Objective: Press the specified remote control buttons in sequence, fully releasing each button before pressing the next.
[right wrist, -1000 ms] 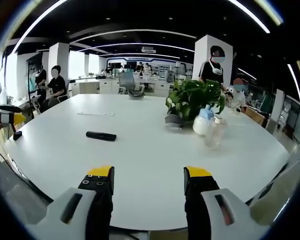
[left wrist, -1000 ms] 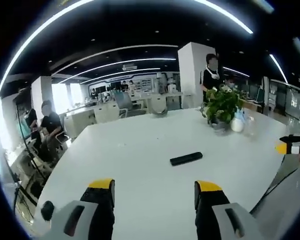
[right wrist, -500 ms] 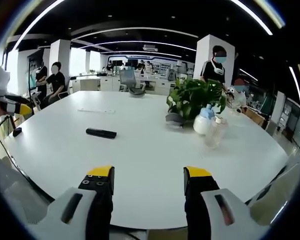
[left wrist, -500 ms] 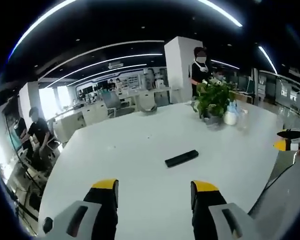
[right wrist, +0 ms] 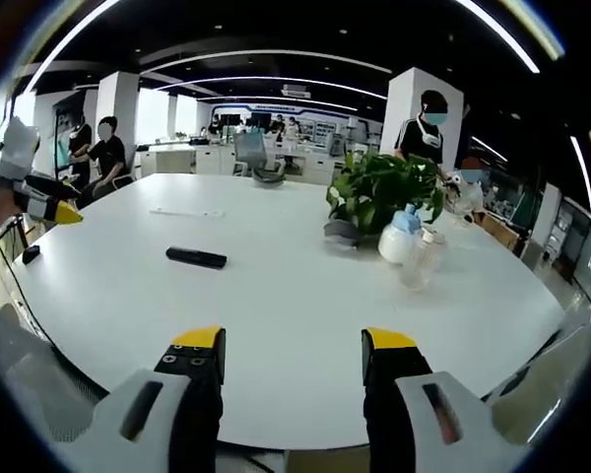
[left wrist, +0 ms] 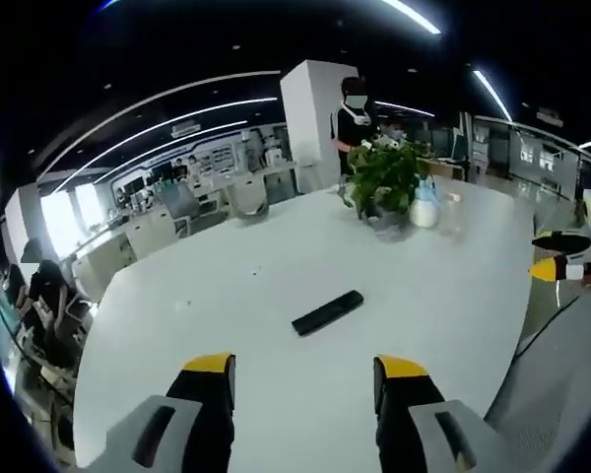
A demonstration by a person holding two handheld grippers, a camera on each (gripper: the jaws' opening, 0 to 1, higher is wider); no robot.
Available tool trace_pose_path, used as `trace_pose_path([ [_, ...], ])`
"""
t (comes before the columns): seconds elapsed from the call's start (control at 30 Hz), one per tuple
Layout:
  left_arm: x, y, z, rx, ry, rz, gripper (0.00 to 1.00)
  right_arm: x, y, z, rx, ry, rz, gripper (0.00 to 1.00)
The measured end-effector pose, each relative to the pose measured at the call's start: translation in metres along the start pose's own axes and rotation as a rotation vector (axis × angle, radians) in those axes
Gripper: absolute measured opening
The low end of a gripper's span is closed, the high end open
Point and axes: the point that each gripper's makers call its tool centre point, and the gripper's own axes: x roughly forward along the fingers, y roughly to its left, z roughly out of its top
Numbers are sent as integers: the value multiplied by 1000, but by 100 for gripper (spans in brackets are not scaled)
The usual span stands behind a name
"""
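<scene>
Left hand-held gripper (left wrist: 303, 370) seemingly nearer remote (left wrist: 327, 312)

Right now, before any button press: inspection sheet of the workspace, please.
Surface: white table, large and rounded, mostly bare.
Job's things: black remote control lies flat near the table's middle, untouched, apart from both grippers.
Clutter: potted plant, white bottle with blue cap and clear bottle grouped at the table's far side; a flat white strip beyond the remote.
Grippers: left gripper and right gripper both open, empty, short of the remote.
Cables: a dark cable hangs by the table edge in the right gripper view.
Surroundings: open office, desks and chairs, ceiling light strips, a standing person and seated people behind.
</scene>
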Motion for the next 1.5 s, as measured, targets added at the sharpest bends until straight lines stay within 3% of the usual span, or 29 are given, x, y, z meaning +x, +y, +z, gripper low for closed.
trace_pose_path([
  [0.87,61,-1,8,69,41,-117,57,3,0,-5,-41,32,-12,58],
  [1.5,106,-4,32,268,57,-169,55,4,-1,-6,-50,44,-21,57],
])
